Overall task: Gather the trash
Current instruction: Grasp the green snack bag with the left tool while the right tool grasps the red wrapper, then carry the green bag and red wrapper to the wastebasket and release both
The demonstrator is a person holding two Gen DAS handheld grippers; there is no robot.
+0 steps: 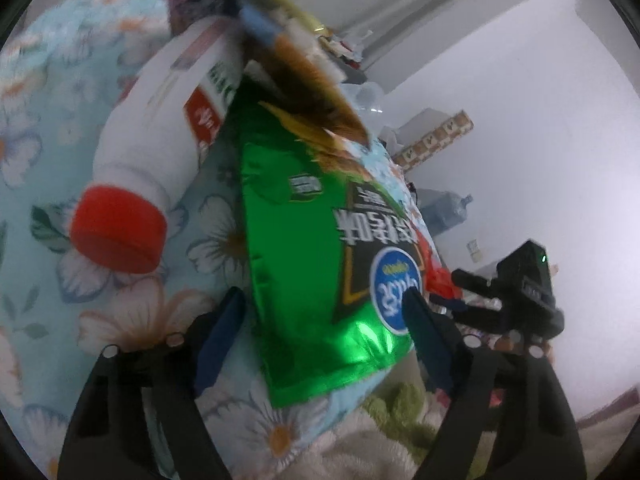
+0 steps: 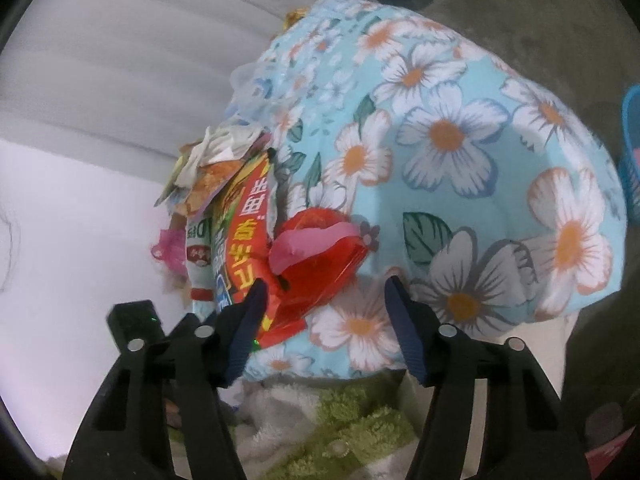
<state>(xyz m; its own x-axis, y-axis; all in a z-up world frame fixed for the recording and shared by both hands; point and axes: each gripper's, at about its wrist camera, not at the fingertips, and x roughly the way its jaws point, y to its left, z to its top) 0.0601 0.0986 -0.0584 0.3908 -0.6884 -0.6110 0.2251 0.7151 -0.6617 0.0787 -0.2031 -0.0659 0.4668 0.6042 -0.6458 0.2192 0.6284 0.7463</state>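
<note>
Item: glossy green foil snack bag lay between spread left gripper; right gripper spread around red plastic wrapper on flowered blue cloth.

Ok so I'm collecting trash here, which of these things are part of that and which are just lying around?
Part of the job:
- green snack bag
- white bottle with red cap
- red wrapper
- brown snack packet
- crumpled wrappers

Just lying about:
- floral cushion
- green and white towel
- water jug
- blue basket
</note>
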